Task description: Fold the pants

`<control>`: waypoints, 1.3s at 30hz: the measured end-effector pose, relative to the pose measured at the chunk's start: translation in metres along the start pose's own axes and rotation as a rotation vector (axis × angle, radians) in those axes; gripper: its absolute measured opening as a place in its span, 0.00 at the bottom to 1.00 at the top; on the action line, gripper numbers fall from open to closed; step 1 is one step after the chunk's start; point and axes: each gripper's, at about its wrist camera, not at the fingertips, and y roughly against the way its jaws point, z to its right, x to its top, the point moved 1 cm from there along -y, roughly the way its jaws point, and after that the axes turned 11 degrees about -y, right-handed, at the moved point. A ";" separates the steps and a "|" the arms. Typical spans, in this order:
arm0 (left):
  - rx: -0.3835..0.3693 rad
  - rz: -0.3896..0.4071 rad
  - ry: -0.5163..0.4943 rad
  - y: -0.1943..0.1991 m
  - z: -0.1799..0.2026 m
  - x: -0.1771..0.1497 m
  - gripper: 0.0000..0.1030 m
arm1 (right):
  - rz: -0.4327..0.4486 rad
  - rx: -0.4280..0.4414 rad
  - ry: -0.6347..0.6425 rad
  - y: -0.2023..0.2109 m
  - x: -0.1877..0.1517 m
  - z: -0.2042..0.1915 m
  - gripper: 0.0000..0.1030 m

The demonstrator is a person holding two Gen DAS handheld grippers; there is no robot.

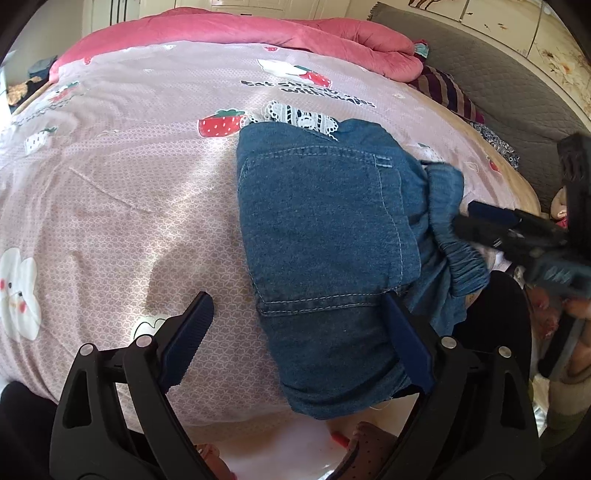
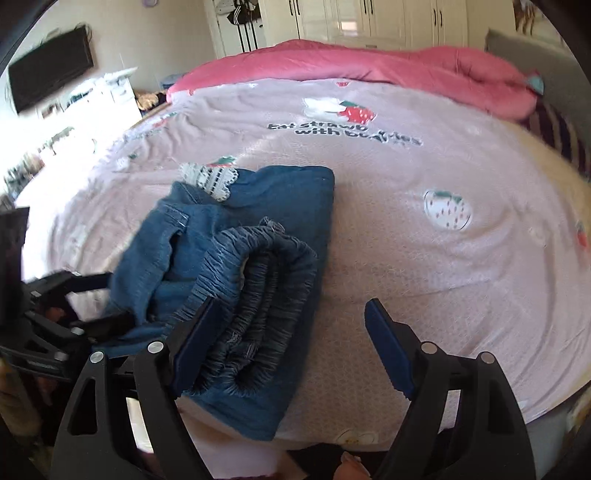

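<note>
Here, a bed (image 2: 461,258) fills both views, covered by a pale pink sheet (image 1: 129,192) printed with strawberries and dark lettering. A pink quilt (image 2: 406,70) lies bunched along the far edge, and white wardrobes (image 2: 369,18) stand behind it. A dark screen (image 2: 51,66) hangs on the wall to the left in the right wrist view.

The denim pants (image 1: 325,229) lie on the sheet near the bed's front edge, folded into a compact bundle with a stitched pocket facing up. Their gathered elastic waistband (image 2: 258,295) is heaped on the near end of the bundle. A scrap of white lace trim (image 2: 210,181) shows at the far end.

The left tool (image 1: 299,332) stands wide open: one finger (image 1: 406,336) rests over the denim, the other (image 1: 192,332) is above bare sheet. The right tool (image 2: 291,343) is wide open too, with its left finger (image 2: 195,339) against the waistband and its right finger (image 2: 388,350) above the sheet; nothing is pinched in either.
</note>
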 end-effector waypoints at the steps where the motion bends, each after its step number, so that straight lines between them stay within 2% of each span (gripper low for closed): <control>1: -0.001 0.002 -0.001 0.000 0.000 -0.001 0.82 | 0.038 0.036 0.011 0.010 0.008 -0.004 0.77; 2: -0.002 0.004 -0.004 0.001 0.000 -0.001 0.82 | 0.064 0.070 0.038 0.018 0.017 -0.012 0.78; 3: -0.004 0.003 -0.004 0.000 -0.001 -0.001 0.82 | 0.055 0.106 0.081 0.019 0.028 -0.022 0.78; 7: 0.001 0.001 -0.013 -0.001 0.002 -0.004 0.82 | -0.106 0.129 0.160 -0.024 0.064 -0.054 0.75; 9: 0.011 0.003 -0.032 -0.001 0.005 -0.004 0.82 | -0.194 0.128 0.135 -0.052 0.077 -0.061 0.59; 13: 0.018 0.005 -0.050 -0.002 0.009 -0.005 0.82 | -0.336 0.121 0.148 -0.098 0.084 -0.077 0.44; 15: 0.012 0.006 -0.047 -0.003 0.009 -0.006 0.82 | -0.395 0.080 0.203 -0.114 0.077 -0.085 0.26; 17: 0.007 0.006 -0.043 -0.003 0.008 -0.007 0.82 | -0.406 0.024 0.289 -0.121 0.068 -0.091 0.16; 20: 0.005 0.011 -0.040 -0.002 0.008 -0.007 0.82 | -0.350 -0.002 0.305 -0.120 0.072 -0.089 0.07; 25: 0.005 0.012 -0.034 -0.001 0.009 -0.008 0.82 | -0.314 0.013 0.278 -0.125 0.075 -0.083 0.07; 29: 0.006 0.006 -0.035 0.000 0.010 -0.005 0.83 | -0.244 0.104 0.198 -0.094 0.082 -0.073 0.10; 31: 0.009 0.007 -0.036 0.000 0.011 -0.004 0.83 | -0.188 0.106 0.175 -0.072 0.086 -0.065 0.19; 33: 0.009 0.007 -0.036 0.000 0.013 -0.004 0.83 | -0.140 0.116 0.136 -0.048 0.086 -0.053 0.48; 34: 0.010 0.008 -0.036 0.001 0.013 -0.004 0.83 | -0.120 0.118 0.121 -0.039 0.084 -0.048 0.53; 37: 0.014 0.013 -0.034 0.004 0.012 -0.001 0.83 | -0.078 0.136 0.073 -0.011 0.074 -0.032 0.56; 39: 0.020 0.020 -0.039 0.007 0.012 0.001 0.83 | -0.044 0.148 0.042 0.006 0.063 -0.023 0.66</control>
